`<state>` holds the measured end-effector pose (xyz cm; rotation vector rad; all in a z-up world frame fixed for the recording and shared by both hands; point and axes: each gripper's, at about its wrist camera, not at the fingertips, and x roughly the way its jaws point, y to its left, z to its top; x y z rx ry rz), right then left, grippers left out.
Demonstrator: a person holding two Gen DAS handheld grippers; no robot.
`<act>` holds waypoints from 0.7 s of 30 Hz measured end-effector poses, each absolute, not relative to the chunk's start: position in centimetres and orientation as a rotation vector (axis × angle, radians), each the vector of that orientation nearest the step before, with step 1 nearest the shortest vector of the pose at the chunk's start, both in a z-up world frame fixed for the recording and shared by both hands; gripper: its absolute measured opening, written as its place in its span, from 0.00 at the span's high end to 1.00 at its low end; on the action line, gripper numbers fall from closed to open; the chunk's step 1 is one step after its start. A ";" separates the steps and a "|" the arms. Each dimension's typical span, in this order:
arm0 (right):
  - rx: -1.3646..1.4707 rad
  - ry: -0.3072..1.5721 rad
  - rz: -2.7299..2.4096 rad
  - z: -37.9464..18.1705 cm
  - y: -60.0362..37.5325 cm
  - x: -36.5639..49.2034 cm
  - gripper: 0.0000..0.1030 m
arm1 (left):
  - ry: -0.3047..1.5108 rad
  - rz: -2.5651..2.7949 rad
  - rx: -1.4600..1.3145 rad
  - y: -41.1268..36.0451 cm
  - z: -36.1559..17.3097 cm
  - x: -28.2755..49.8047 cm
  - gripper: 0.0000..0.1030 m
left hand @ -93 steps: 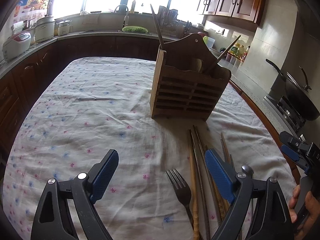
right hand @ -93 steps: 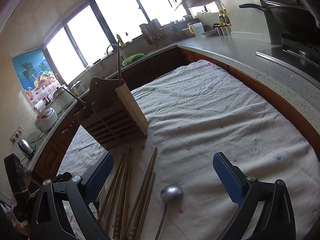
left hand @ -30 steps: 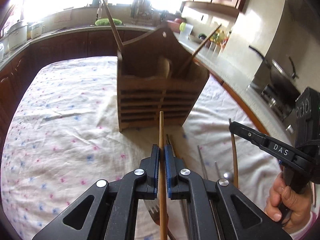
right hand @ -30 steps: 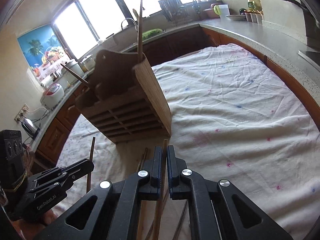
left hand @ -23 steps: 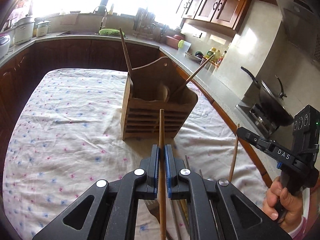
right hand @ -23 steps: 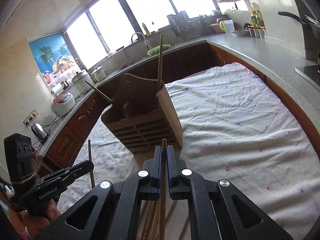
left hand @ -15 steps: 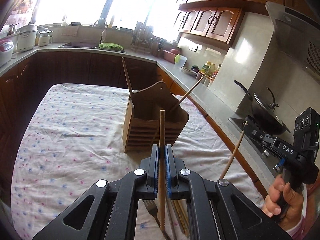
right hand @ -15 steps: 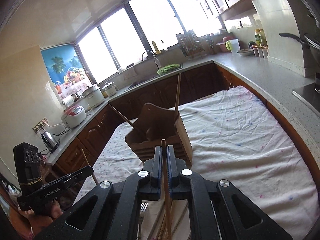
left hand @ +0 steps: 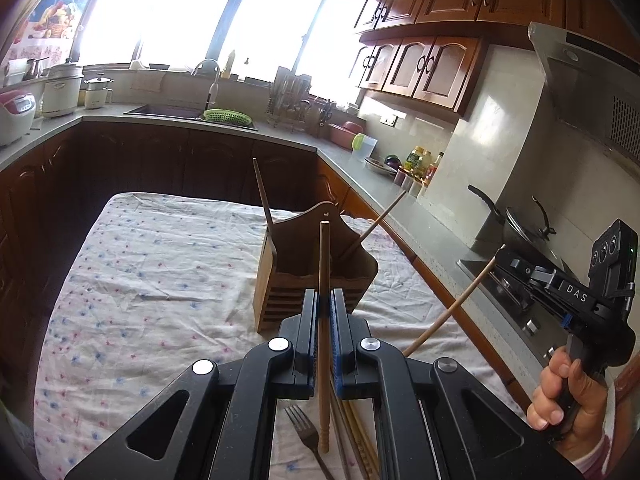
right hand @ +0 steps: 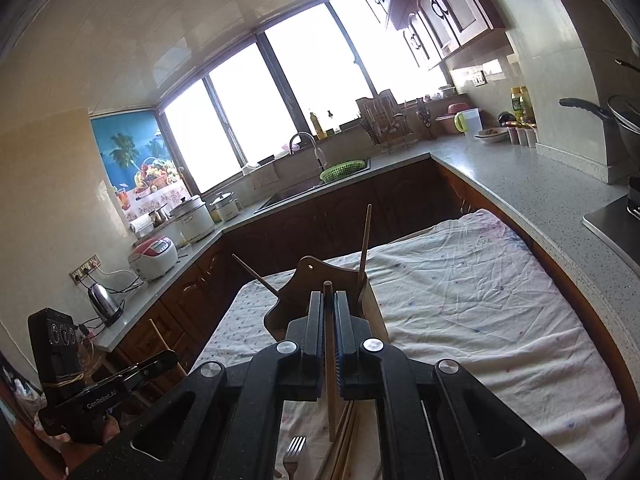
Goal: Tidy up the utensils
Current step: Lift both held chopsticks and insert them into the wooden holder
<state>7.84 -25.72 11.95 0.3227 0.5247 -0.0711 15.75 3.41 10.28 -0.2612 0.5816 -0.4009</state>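
**Both grippers clamped on a chopstick, above the table**

My left gripper [left hand: 324, 308] is clenched on one wooden chopstick [left hand: 323, 320], which stands nearly upright between the blue pads, its top end level with the holder's crest in my view. My right gripper [right hand: 329, 312] is likewise closed around a second chopstick [right hand: 329, 360]; from the left wrist view that stick slants down toward the tablecloth.

The wooden utensil holder [left hand: 312, 276] stands near the middle of the table's cloth [left hand: 152, 280], toward its far edge. Two chopsticks already lean out of it, one at its left corner [left hand: 262, 196], one angling out to the right [left hand: 380, 220].

At the near edge of the table, under my grippers, lie a fork [left hand: 306, 436] and a bundle of loose chopsticks [left hand: 358, 440], just beside each other.
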 end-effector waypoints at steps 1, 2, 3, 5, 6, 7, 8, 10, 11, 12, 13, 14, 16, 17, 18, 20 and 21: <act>0.322 0.524 -0.071 12.0 -25.7 7.9 0.96 | 0.577 -0.400 -0.263 3.5 10.4 15.8 0.96; 0.322 0.521 -0.070 12.1 -25.8 8.0 0.96 | 0.573 -0.399 -0.265 3.5 10.5 15.9 0.96; 0.321 0.517 -0.070 12.3 -25.8 8.0 0.96 | 0.569 -0.397 -0.265 3.6 10.6 16.0 0.96; 0.317 0.505 -0.073 12.6 -25.8 8.1 0.96 | 0.555 -0.394 -0.267 3.7 11.0 16.2 0.96; 0.314 0.498 -0.074 12.9 -25.9 8.2 0.96 | 0.546 -0.393 -0.268 3.8 11.3 16.4 0.96; 0.312 0.491 -0.076 13.2 -25.9 8.3 0.96 | 0.535 -0.392 -0.267 3.9 11.7 16.5 0.96; 0.310 0.481 -0.077 13.6 -26.0 8.5 0.96 | 0.522 -0.390 -0.265 3.9 12.1 16.7 0.96; 0.303 0.456 -0.082 14.4 -26.3 8.9 0.96 | 0.489 -0.381 -0.263 4.0 13.1 17.2 0.96; 0.301 0.442 -0.085 15.0 -26.4 9.2 0.96 | 0.471 -0.375 -0.263 4.1 13.6 17.5 0.96; 0.297 0.427 -0.088 15.5 -26.5 9.5 0.96 | 0.451 -0.369 -0.266 4.2 14.2 17.8 0.96; 0.294 0.410 -0.093 16.0 -26.7 9.9 0.96 | 0.428 -0.362 -0.270 4.3 14.8 18.2 0.96; 0.292 0.393 -0.098 16.5 -26.9 10.3 0.96 | 0.407 -0.354 -0.273 4.5 15.3 18.6 0.96; 0.289 0.365 -0.105 17.4 -27.1 11.1 0.96 | 0.366 -0.331 -0.283 4.7 16.2 19.5 0.96; 0.285 0.350 -0.110 17.8 -27.3 11.5 0.96 | 0.348 -0.316 -0.286 4.8 16.5 20.1 0.96; 0.281 0.336 -0.118 18.1 -27.4 12.0 0.96 | 0.334 -0.303 -0.291 4.8 16.7 20.7 0.96; 0.275 0.315 -0.136 18.6 -27.7 13.1 0.96 | 0.312 -0.279 -0.304 4.7 16.8 21.9 0.96; 0.274 0.310 -0.140 18.7 -27.9 13.7 0.96 | 0.302 -0.263 -0.310 4.6 16.6 22.6 0.96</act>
